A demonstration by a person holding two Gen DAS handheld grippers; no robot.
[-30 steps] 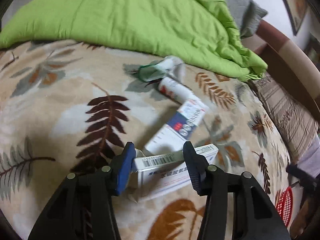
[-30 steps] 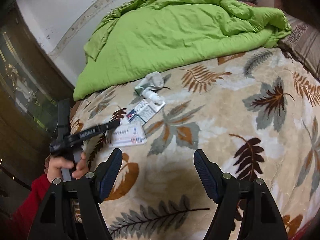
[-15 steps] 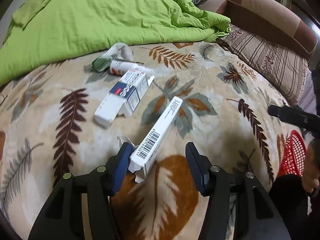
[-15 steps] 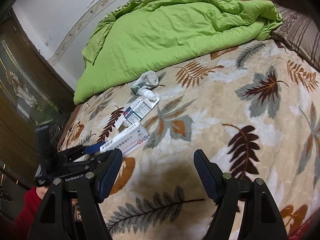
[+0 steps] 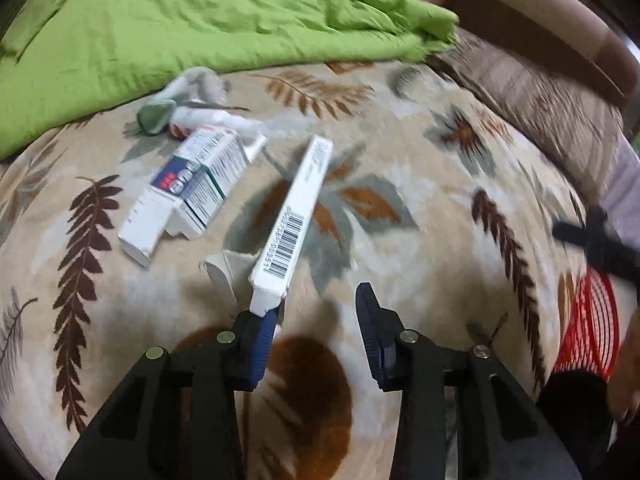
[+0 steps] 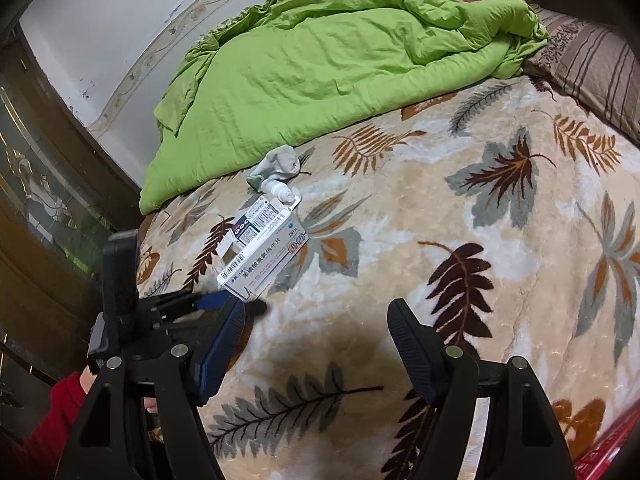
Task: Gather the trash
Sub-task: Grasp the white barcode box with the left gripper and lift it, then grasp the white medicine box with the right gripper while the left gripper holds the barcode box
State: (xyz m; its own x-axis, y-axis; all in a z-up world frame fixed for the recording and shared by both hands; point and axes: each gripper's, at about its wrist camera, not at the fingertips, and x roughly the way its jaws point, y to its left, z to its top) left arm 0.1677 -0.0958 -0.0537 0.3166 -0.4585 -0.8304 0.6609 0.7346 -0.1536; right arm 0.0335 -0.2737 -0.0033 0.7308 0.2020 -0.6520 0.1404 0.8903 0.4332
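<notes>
A long white medicine box with a barcode lies tilted on the leaf-print blanket, its near end resting against my left gripper's left finger. My left gripper is open; the box is not clamped. The box also shows in the right wrist view. A second white box with blue and green print, a small white bottle and a grey sock lie beyond. My right gripper is open and empty above the blanket.
A green duvet covers the far side of the bed. A striped pillow lies at the right. A red mesh basket stands off the bed's right edge. A wooden door is at the left.
My left gripper lifted and turned the barcode box rightward, then its jaws opened wider, so the box now leans on the left finger only. The right gripper barely moved.
</notes>
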